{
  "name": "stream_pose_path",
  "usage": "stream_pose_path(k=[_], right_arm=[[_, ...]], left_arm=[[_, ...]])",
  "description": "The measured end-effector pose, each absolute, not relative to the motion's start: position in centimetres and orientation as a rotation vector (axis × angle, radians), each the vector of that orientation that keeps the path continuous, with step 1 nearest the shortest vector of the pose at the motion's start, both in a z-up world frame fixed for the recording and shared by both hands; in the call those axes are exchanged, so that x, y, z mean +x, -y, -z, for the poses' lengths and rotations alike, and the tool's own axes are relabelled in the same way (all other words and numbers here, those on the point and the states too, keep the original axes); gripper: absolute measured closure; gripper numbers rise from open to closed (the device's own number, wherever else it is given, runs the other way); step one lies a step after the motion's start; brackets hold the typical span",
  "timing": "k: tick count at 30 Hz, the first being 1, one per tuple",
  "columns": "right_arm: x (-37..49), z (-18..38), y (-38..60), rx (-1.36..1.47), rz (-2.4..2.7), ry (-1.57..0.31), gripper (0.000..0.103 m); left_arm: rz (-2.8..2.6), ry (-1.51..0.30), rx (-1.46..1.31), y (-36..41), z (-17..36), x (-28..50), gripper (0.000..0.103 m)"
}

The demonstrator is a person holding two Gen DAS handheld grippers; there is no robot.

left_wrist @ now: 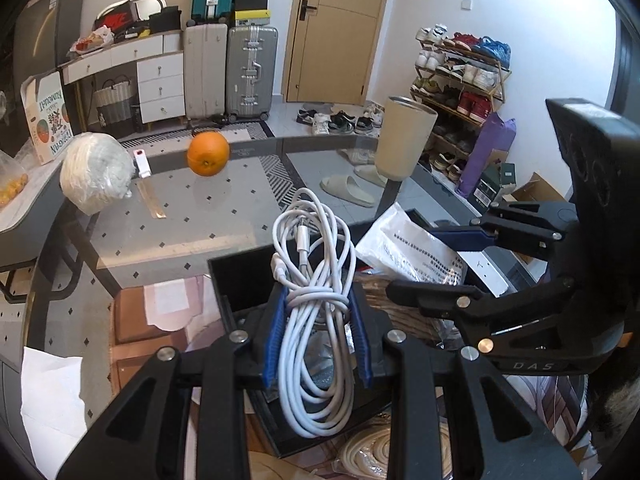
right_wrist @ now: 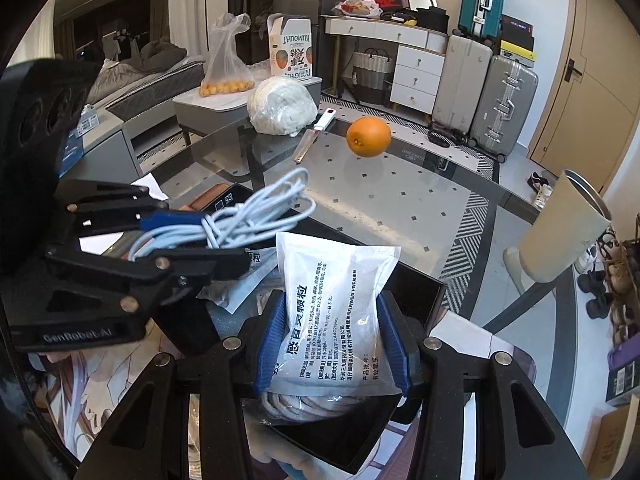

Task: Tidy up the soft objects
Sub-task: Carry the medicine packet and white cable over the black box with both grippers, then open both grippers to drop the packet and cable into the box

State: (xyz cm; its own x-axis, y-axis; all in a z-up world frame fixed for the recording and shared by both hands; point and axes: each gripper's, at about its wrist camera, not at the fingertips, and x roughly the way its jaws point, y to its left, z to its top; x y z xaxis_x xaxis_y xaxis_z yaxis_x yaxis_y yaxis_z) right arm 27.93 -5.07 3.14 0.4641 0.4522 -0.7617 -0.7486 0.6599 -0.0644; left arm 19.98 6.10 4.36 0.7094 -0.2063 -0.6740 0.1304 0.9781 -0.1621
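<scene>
- White charging cable [left_wrist: 316, 280], bundled in loops, clamped between the blue pads of the left gripper [left_wrist: 318, 320]; sits centre to lower centre of the left wrist view. Loops stick out above and below the fingers.
- In the right wrist view the same cable [right_wrist: 240, 220] shows at middle left, pinched in the left gripper [right_wrist: 192, 236], held above the box.
- White sachet [right_wrist: 336, 312] printed with black Chinese text, gripped on both side edges by the right gripper [right_wrist: 332, 340], lower centre of the right wrist view. Sachet is upright, bowed a little between the pads.
- In the left wrist view the right gripper [left_wrist: 444, 264] comes in from the right edge, closed on that sachet [left_wrist: 412, 248].
- Black open box [right_wrist: 416, 288] lies under both grippers, near edge of the glass table [right_wrist: 400, 200]. Coiled rope and another flat packet visible inside, partly hidden.
- Orange [left_wrist: 208, 154] on the glass, upper centre-left of the left wrist view, well apart from the box.
- Wrapped white bundle [left_wrist: 96, 172] at the table's far left, a knife [left_wrist: 146, 184] with white handle just beside it.
- Beige cup [left_wrist: 404, 138] at upper right of centre, at the table's far edge.
</scene>
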Motion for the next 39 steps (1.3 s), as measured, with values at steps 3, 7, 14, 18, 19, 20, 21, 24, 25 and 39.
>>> stream_pose_path(k=[3,7,14,18,19,20,21,24,25,39], right_arm=[[28.2,-2.8,4.4,-0.456,-0.776,-0.803,0.057],[28.4,-2.6,3.9,-0.484,-0.797,-0.816,0.044],[27.5,-4.3,5.6,-0.453,-0.755,-0.743,0.019],[27.3,-4.7,7.0,-0.435,-0.717,-0.74,0.018],[27.4,-4.7,7.2,-0.43,-0.712,-0.741,0.018],[27.4,-4.8,7.4,-0.425,-0.708,-0.742,0.018],[27.3,-4.8,7.7,-0.418,-0.702,-0.742,0.018],[27.2,-4.9,8.0,-0.407,-0.699,-0.739,0.018],[27.1,-4.9,8.0,-0.405,-0.7,-0.739,0.018],[26.2,-4.6,9.3,-0.368,-0.687,-0.749,0.017]], left_arm=[[0.19,-0.748,-0.107,-6.3,-4.7,19.8,0.075],[0.192,-0.745,-0.1,-6.1,-4.8,19.8,0.075],[0.211,-0.759,-0.099,-5.9,-4.4,19.8,0.075],[0.232,-0.776,-0.085,-5.5,-4.1,20.0,0.075],[0.238,-0.781,-0.079,-5.3,-3.9,20.2,0.075],[0.243,-0.784,-0.074,-5.2,-3.9,20.3,0.075],[0.248,-0.781,-0.07,-5.1,-3.9,20.4,0.075],[0.256,-0.786,-0.052,-4.8,-3.9,20.9,0.075],[0.255,-0.791,-0.046,-4.7,-3.7,21.0,0.075],[0.227,-0.828,0.003,-4.3,-2.9,20.4,0.039]])
